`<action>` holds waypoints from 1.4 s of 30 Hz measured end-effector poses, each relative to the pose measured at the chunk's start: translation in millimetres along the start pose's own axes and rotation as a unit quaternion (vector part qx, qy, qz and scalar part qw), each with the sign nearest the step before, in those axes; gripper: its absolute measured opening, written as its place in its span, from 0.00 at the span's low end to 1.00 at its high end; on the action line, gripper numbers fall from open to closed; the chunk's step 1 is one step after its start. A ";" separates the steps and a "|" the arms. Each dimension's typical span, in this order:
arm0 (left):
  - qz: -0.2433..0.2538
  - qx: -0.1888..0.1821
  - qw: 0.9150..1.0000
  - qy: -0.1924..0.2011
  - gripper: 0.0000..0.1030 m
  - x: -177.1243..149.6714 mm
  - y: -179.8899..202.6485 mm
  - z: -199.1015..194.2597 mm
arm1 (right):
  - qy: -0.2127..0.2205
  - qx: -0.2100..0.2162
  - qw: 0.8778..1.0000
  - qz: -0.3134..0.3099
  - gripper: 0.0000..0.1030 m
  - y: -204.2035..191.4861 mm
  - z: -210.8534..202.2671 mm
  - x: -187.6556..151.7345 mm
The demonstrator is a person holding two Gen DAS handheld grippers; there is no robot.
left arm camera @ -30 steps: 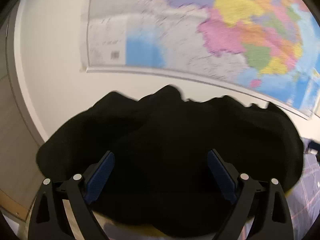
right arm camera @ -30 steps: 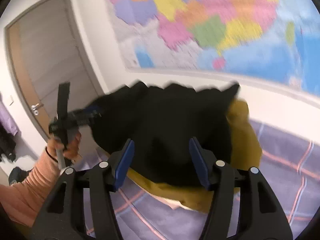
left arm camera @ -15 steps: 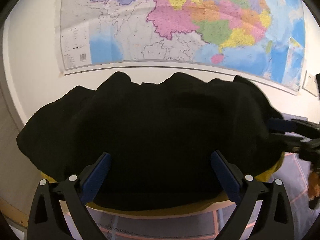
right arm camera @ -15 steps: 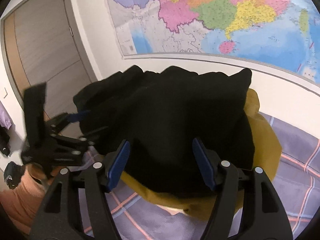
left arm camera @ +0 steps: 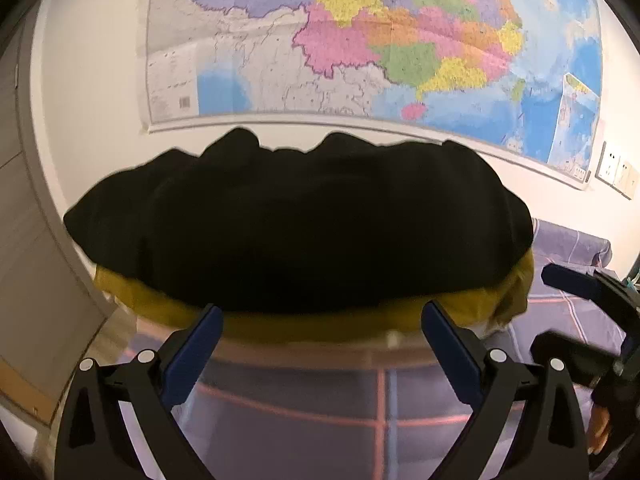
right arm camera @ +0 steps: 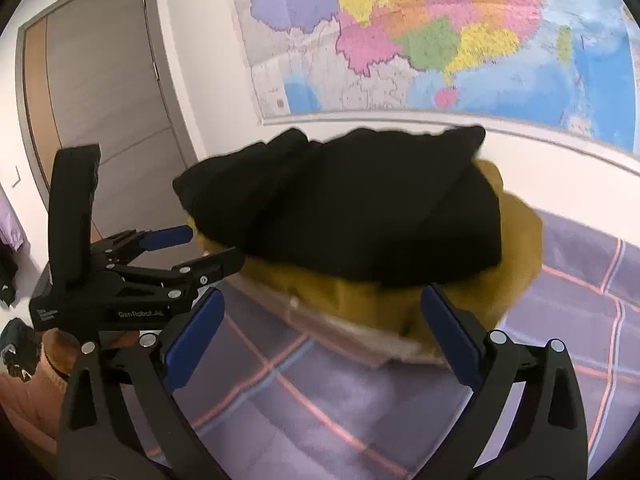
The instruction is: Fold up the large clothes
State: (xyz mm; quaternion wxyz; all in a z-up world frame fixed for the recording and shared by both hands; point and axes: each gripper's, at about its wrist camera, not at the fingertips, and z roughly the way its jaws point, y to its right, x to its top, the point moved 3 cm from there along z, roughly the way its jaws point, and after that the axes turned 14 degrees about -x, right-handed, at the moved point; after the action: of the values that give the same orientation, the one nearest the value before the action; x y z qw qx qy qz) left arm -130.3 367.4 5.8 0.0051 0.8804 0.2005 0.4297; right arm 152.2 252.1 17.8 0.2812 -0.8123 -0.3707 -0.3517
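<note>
Starting at the left of the right wrist view, a grey door (right arm camera: 104, 92) stands at about 10 o'clock, and below it, near 8 o'clock, a hand in an orange sleeve (right arm camera: 28, 392) holds the left gripper (right arm camera: 200, 252). Its jaws are spread wide and nothing is in them; they sit just beside the left end of the pile. In the middle lies a folded black garment (right arm camera: 360, 208), resting on top of a folded yellow garment (right arm camera: 352, 296), and under that a pale cloth (right arm camera: 360, 340) peeks out. The pile sits on a purple bedsheet (right arm camera: 320, 412) with pink lines. A big colourful map (right arm camera: 420, 36) hangs on the white wall at 12 to 2 o'clock. At 6 o'clock the right gripper (right arm camera: 320, 328) is opening its jaws, and no cloth is between the blue pads (right arm camera: 192, 332); they stand just in front of the pile. In the left wrist view, the left gripper (left arm camera: 320, 340) is also spread wide at 6 o'clock with nothing in it, the black garment (left arm camera: 304, 232) fills the middle on the yellow garment (left arm camera: 280, 326), the map (left arm camera: 380, 40) is at 12 o'clock, and the right gripper (left arm camera: 576, 304) shows at 4 o'clock.
</note>
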 end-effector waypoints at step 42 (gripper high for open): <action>-0.037 0.084 0.996 -0.010 0.93 -58.4 52.2 -36.9 | 0.012 -0.016 1.000 0.014 0.94 15.5 -62.7 -59.3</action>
State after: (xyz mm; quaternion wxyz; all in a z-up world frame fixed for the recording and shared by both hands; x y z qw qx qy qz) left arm -172.3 292.6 -5.6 -0.0514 0.8739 0.2683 0.4020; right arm 113.5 174.4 5.8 0.2775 -0.8176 -0.3505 -0.3629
